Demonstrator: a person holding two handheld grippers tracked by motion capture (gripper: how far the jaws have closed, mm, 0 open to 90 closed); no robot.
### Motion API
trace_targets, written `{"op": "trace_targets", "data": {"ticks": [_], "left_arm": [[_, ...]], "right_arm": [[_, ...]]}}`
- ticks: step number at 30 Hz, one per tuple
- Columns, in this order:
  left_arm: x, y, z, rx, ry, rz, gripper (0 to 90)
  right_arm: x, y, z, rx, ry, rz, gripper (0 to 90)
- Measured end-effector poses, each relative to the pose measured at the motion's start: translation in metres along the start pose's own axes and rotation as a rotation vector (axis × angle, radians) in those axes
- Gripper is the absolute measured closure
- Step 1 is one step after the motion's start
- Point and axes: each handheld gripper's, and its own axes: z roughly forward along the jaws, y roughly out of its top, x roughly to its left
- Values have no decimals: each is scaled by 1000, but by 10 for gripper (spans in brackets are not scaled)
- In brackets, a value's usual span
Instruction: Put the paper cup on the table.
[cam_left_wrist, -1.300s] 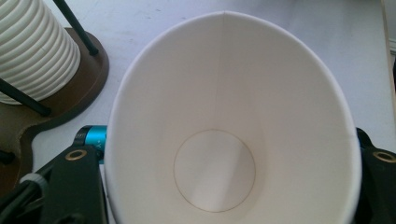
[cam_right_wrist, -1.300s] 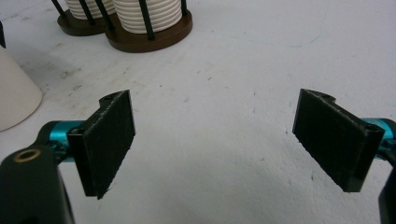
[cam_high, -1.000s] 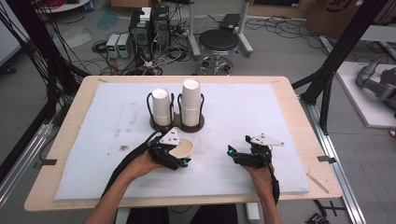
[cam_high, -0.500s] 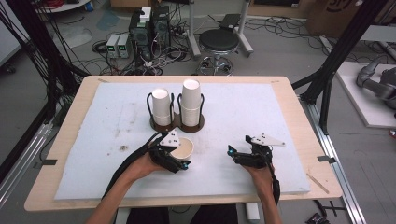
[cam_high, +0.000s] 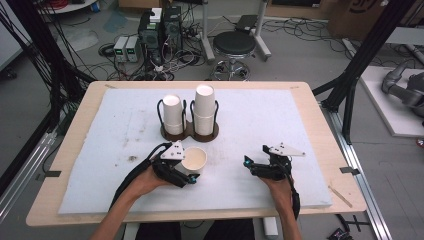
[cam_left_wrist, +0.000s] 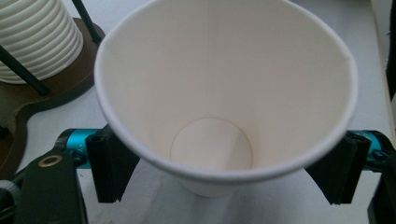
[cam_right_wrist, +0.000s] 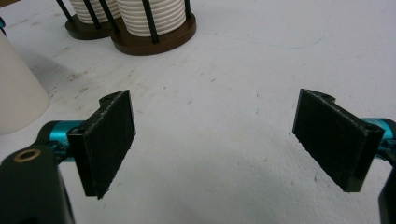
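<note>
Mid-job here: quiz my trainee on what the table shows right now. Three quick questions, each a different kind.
1. True or false: the right gripper grips a cup.
2. How many stacks of white ribbed paper cups stand in the brown wooden wire-ringed holder? A one, B two, C three.
3. What stands between the jaws of the left gripper?
Key: 1 false, its jaws stand open over the bare white mat. 2 B. 3 the single smooth white paper cup, upright, mouth up; those jaws have just been opening.
</note>
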Motion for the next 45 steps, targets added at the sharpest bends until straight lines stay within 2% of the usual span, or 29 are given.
{"op": "trace_targets", "data": {"ticks": [7, 12, 18, 27, 34, 45], "left_arm": [[-1, -4, -4, -8, -3, 5, 199], [1, -10, -11, -41, -28, 12, 163], [5, -15, -15, -64, -33, -10, 83], [7, -23, -25, -92, -50, -19, 70], [9, -38, -48, -121, -33, -31, 70], [15, -68, -85, -172, 15, -85, 70]], "right_arm": [[0, 0, 0, -2, -1, 2, 136], [1, 0, 0, 2, 0, 6, 136], [1, 0, 0, 2, 1, 3, 136], [1, 0, 0, 3, -2, -1, 136], [0, 0, 0, 0, -2, 3, 136], [1, 0, -1, -7, -10, -6, 136]]}}
